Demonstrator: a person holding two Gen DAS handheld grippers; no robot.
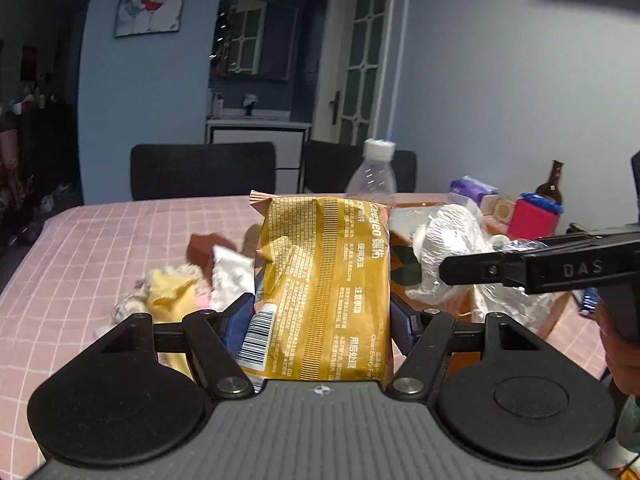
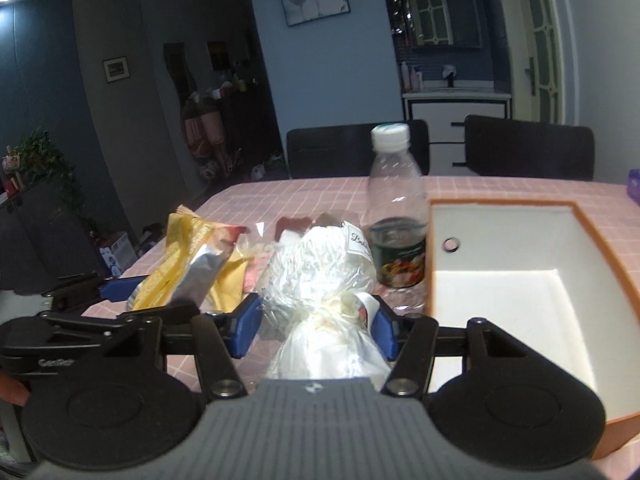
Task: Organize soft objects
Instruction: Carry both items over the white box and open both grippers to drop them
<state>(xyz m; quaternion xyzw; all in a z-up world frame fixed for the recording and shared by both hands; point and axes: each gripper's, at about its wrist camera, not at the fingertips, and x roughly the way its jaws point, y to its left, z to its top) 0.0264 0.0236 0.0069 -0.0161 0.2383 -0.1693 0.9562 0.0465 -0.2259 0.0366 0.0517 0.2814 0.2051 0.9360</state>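
Observation:
My left gripper (image 1: 322, 320) is shut on a gold wipes packet (image 1: 324, 280) and holds it upright above the pink checked table (image 1: 80, 248). The packet also shows in the right wrist view (image 2: 188, 264), gripped by the left gripper's blue fingers (image 2: 120, 286). My right gripper (image 2: 316, 330) is shut on a clear plastic bag with something white inside (image 2: 320, 280), held left of the orange-rimmed white box (image 2: 520, 280). In the left wrist view the same bag (image 1: 452, 248) hangs from the right gripper over the box. A pile of soft items, yellow cloth (image 1: 168, 296) and white packets (image 1: 232, 272), lies on the table behind.
A plastic bottle (image 2: 396, 216) stands just left of the box. Purple tissue pack (image 1: 472, 188), a red box (image 1: 536, 220) and a dark bottle (image 1: 552, 184) stand at the far right. Black chairs (image 1: 204, 170) line the table's far edge.

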